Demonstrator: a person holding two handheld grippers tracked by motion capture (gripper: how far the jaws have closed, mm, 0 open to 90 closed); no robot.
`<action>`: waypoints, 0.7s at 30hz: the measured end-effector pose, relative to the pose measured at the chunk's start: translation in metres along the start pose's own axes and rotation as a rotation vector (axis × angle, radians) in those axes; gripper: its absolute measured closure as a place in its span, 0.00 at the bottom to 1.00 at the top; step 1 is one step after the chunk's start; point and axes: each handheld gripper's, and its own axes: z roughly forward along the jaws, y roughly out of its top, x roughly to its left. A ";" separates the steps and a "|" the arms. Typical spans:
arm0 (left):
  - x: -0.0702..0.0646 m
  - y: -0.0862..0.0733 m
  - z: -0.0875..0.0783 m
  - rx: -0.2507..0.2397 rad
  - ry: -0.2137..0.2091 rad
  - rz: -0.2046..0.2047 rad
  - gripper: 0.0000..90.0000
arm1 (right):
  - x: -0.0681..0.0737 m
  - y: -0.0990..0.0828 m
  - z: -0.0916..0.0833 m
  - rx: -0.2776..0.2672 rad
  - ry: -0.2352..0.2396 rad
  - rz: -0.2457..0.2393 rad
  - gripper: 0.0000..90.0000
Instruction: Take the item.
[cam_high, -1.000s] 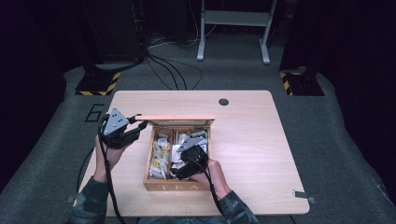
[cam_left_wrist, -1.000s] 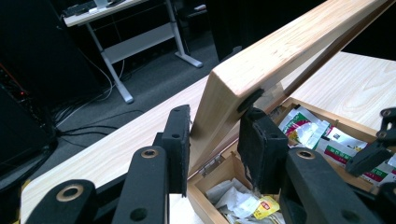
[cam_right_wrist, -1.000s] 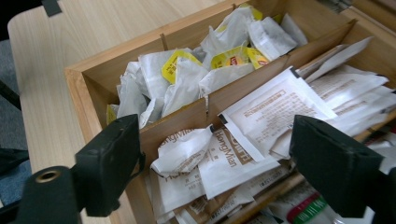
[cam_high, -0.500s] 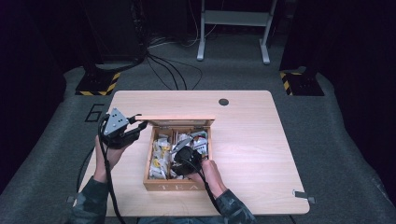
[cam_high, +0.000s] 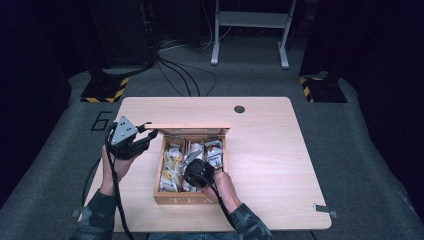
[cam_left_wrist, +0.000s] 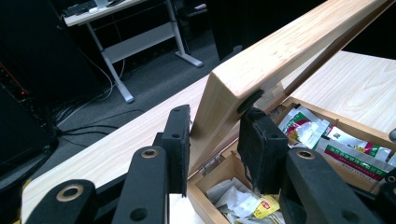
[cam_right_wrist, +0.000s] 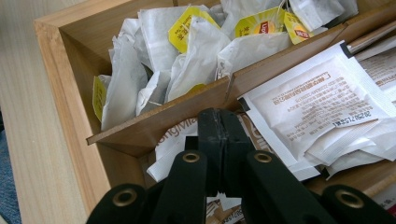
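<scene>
High view: left claw (cam_high: 148, 136) grips the tea box's raised lid (cam_high: 187, 129) while right claw (cam_high: 199, 156), just closing, pinches a sachet (cam_right_wrist: 187, 140) inside.

The person's left forearm reaches forward, its black two-jaw left gripper (cam_high: 145, 136) held level, jaws part-closed and clamped. The right forearm angles in from below; its black right gripper (cam_high: 192, 161) points downward, its jaws having just closed pad to pad.
</scene>
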 end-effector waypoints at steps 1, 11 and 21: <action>0.000 0.000 0.000 -0.002 -0.001 -0.003 0.71 | 0.000 0.000 0.000 -0.007 0.004 -0.005 1.00; 0.000 0.000 0.000 0.003 0.000 0.001 0.71 | -0.002 -0.001 -0.017 -0.070 -0.015 0.024 1.00; 0.000 0.001 0.000 0.004 0.003 0.008 0.71 | -0.006 -0.005 -0.040 -0.157 -0.032 0.049 1.00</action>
